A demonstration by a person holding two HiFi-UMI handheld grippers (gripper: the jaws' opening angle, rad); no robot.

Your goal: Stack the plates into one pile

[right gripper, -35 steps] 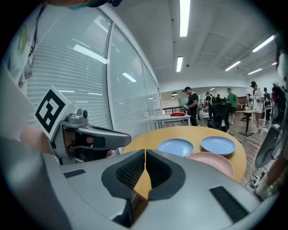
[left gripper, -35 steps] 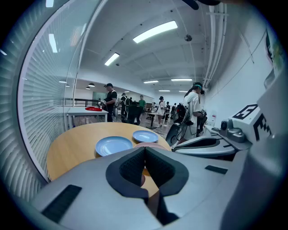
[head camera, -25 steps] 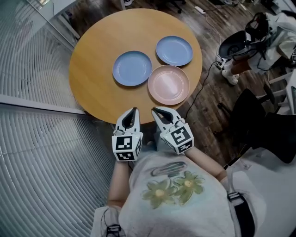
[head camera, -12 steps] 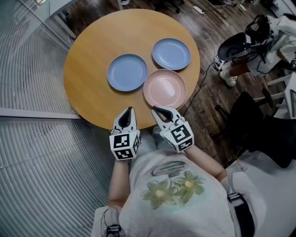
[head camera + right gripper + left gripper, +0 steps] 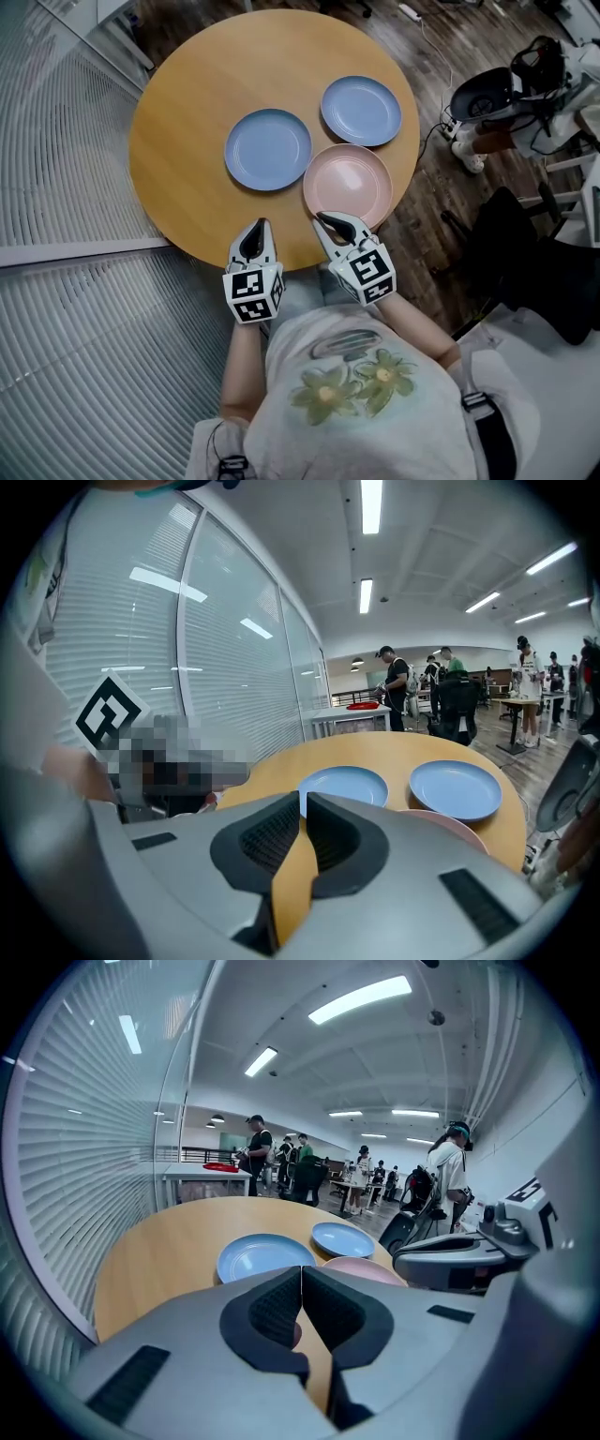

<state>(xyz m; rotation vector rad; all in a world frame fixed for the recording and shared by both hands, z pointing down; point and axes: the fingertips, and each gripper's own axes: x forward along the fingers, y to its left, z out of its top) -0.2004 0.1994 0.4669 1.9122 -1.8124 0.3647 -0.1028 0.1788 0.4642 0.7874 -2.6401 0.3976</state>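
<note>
Head view: plates [image 5: 268, 149] [image 5: 361, 110] [image 5: 348, 185] unstacked; claws [image 5: 259, 229] [image 5: 324, 218] closed, prob. empty.

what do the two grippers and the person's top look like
The left gripper and right gripper have light grey tapered shells with black ribbed padding in the jaws. Each carries a white cube with black square markers. The person wears a pale short-sleeved T-shirt with a flower print.

Left gripper [image 5: 254, 233] and right gripper [image 5: 330, 223] side by side ahead of torso, angled forward-down, jaws together, nothing between them. Bare forearms bent close to body.
</note>
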